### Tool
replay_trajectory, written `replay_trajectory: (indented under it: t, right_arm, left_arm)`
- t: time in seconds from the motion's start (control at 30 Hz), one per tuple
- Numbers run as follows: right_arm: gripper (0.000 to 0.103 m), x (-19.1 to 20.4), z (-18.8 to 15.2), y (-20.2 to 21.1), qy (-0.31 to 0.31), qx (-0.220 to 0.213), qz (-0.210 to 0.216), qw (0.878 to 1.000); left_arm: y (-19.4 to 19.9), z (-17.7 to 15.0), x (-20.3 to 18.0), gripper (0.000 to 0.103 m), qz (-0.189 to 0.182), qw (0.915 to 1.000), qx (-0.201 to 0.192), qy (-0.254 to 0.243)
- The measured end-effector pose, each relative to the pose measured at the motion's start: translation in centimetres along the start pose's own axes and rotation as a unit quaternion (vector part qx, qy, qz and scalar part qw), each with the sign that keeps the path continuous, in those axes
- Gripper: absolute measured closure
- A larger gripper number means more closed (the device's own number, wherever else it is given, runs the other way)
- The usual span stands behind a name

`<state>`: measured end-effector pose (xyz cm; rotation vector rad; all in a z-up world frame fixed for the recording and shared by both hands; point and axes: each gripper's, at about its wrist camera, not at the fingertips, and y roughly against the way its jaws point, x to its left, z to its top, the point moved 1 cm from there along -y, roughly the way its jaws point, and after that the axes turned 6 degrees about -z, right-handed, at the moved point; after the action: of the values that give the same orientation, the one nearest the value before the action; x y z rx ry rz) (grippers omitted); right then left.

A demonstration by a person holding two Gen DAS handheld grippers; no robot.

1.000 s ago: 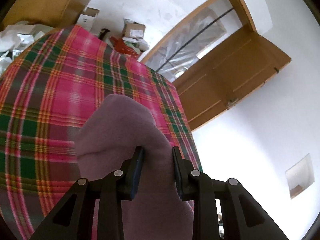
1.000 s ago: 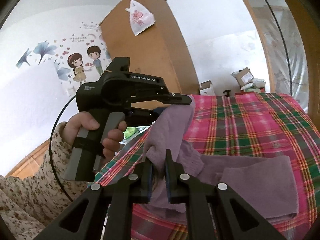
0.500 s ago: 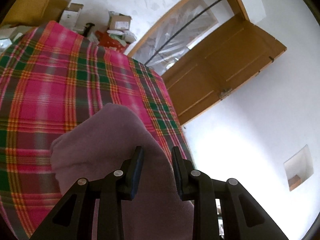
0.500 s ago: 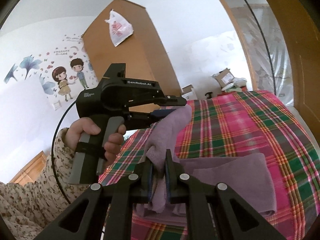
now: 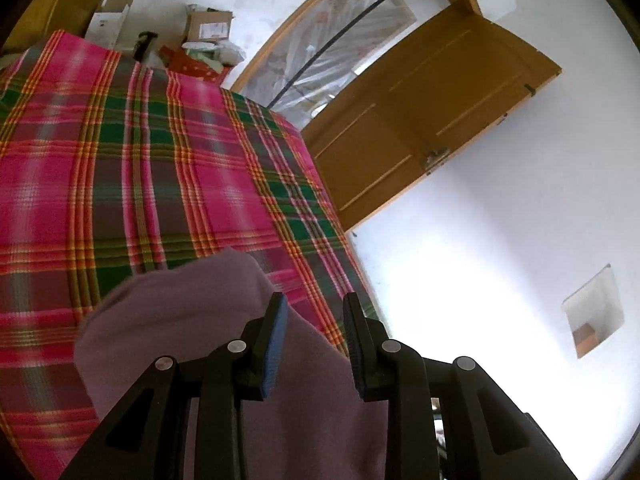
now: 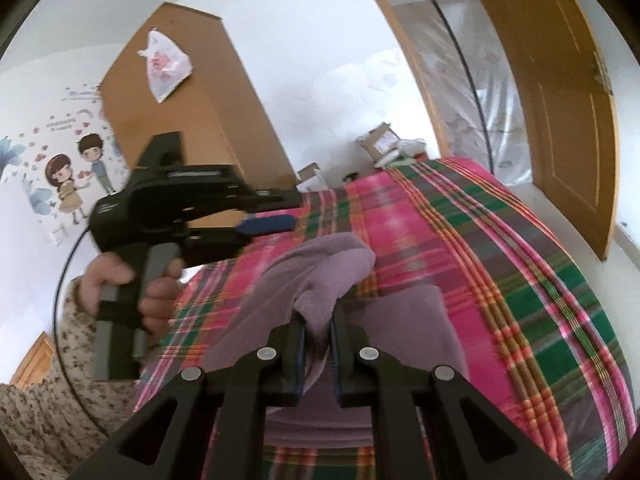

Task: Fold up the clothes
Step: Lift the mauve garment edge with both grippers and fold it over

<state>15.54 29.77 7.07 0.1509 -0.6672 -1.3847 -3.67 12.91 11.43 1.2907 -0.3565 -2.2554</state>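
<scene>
**One corner let go, one still to lay down**

The plaid bed (image 5: pixel 168 168) carries your purple garment (image 6: pixel 404 320), spread for folding. Your right gripper (image 6: pixel 318 340) pinches a raised fold; your left gripper (image 5: pixel 314 332) hangs above the cloth, jaws parted, empty.

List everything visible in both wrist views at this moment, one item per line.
garment: 1, mauve, on the bedspread, one fold lifted
bedspread: 1, pink-green plaid, covers the bed
door: 1, brown wood, open, beyond the bed
wardrobe: 1, brown wood, behind the bed
plastic bag: 1, white with red print, hanging on the wardrobe
cardboard boxes: several, brown and white, past the bed's far end
wall stickers: cartoon couple, on the white wall
left hand-held gripper: open, above the bed, clear of the garment
right hand-held gripper: shut on the garment
hand: 1, floral sleeve, holding the left handle
</scene>
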Motion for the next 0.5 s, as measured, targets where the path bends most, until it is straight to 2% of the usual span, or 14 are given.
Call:
replay_trajectory:
  t: [0.3,0.5]
  right_arm:
    - [0.092,-3.2,-1.7,-1.0,-0.033,0.031,-0.005,0.999]
    - [0.089,-5.4,-3.1,-1.3,-0.064,0.058,0.016,0.996]
  left_arm:
    - [1.8,-3.8,3.1,0.074,0.027,0.9994,0.012,0.020]
    - [3.2,-6.3,5.0,0.074,0.036,0.9985,0.013,0.039]
